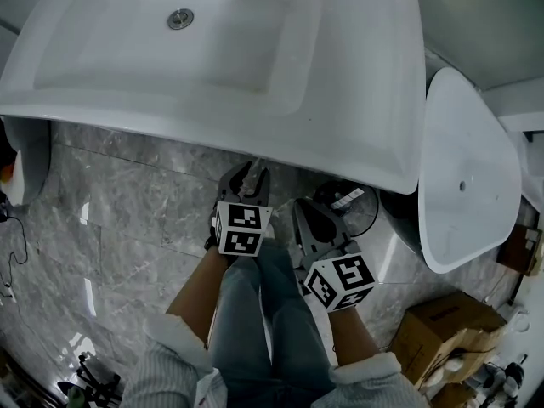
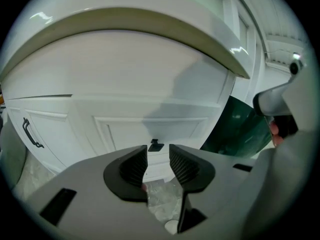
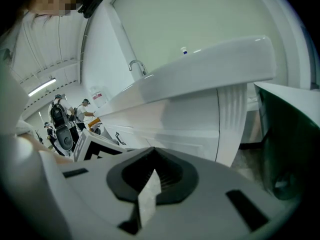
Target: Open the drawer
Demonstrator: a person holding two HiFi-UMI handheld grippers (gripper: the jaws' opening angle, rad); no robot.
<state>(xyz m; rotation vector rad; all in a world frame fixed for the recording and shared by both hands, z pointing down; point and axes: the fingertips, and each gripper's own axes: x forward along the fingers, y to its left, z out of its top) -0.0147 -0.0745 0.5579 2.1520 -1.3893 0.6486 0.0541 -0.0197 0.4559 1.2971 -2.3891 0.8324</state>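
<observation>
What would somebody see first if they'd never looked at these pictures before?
Most likely the big white sink, which fills the top of the head view. Just below its front edge are the left gripper and the right gripper, each marked with bold black-and-white squares. In the left gripper view, that gripper's jaws stand apart, lined up with a small dark handle on the white cabinet front.

The floor (image 1: 127,202) is grey veined marble tile, glossy with streaks of reflected light. A white vanity cabinet (image 2: 150,119) stands on it. At the right a cardboard box (image 1: 442,330) sits on the tiles, near a second white basin unit (image 1: 467,177). A dark round bin (image 1: 350,206) stands between the two units. A thin black cable (image 1: 13,245) trails along the left edge.
</observation>
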